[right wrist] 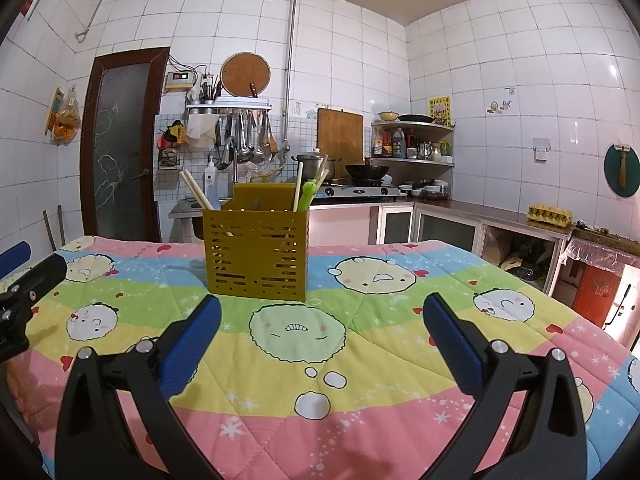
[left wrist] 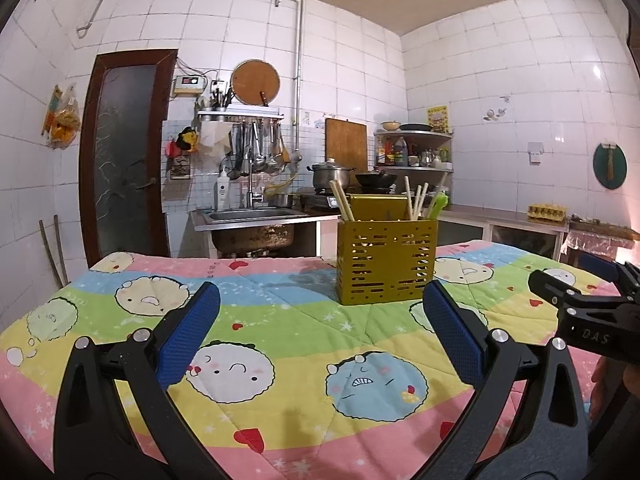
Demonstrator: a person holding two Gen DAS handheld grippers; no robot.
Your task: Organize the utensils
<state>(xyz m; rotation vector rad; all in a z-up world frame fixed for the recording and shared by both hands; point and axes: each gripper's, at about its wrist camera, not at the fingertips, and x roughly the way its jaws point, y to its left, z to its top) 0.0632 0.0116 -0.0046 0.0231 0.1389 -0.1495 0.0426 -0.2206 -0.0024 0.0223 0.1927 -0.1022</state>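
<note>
Both the left gripper (left wrist: pixel 320 304) and right gripper (right wrist: pixel 322 312) hold their jaws wide apart and empty, while the yellow slotted plastic utensil box (left wrist: pixel 386 262) hides the lower ends of the pale wooden chopsticks (left wrist: pixel 416 202).

White-tiled kitchen walls (left wrist: pixel 360 60), dark door (left wrist: pixel 124 152)

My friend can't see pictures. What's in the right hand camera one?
A yellow slotted utensil holder with chopsticks and a green utensil stands on a colourful cartoon quilt. The open, empty right gripper points at it, with a kitchen behind.
</note>
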